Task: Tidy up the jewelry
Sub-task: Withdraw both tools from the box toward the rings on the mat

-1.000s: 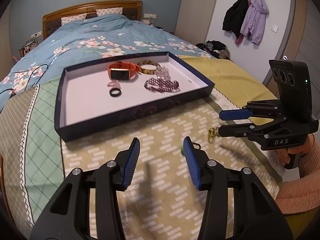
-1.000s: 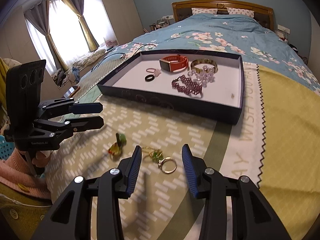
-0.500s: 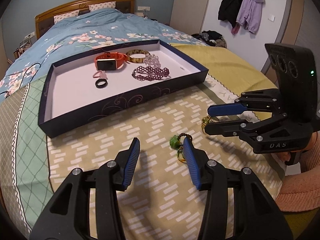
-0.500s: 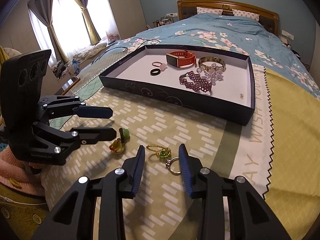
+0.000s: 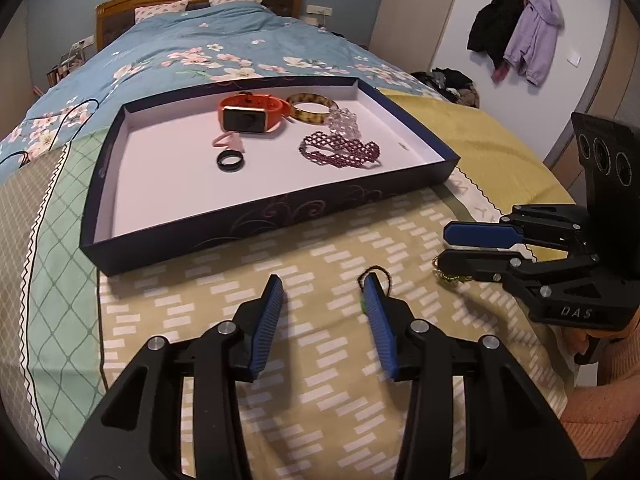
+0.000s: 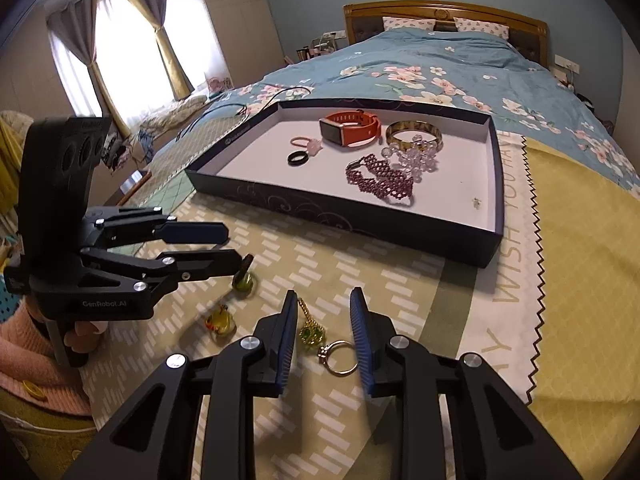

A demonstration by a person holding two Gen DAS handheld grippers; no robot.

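A dark blue tray (image 5: 256, 222) (image 6: 352, 222) on the bed holds an orange watch (image 5: 246, 114) (image 6: 350, 128), a tortoiseshell bangle (image 5: 312, 108), a clear bead bracelet (image 5: 344, 124), a purple beaded bracelet (image 5: 340, 152) (image 6: 380, 180), a black ring (image 5: 230, 160) and a pink ring (image 5: 228, 142). My right gripper (image 6: 324, 312) is open, low over a gold-green pendant (image 6: 310, 330) and a gold ring (image 6: 340, 356). My left gripper (image 5: 324, 292) is open; a green and a yellow bead charm (image 6: 242, 280) (image 6: 220, 322) lie by its right finger.
A patterned cloth (image 5: 320, 360) covers the bed's foot, with a yellow blanket (image 6: 580, 280) to the right. A floral blue quilt (image 5: 200, 52) lies behind the tray. Coats (image 5: 516, 32) hang on the far wall.
Both grippers have moved closer to the loose pieces on the cloth. The right gripper now has the pendant and ring between its fingers. The left gripper's right finger now covers the bead charm.
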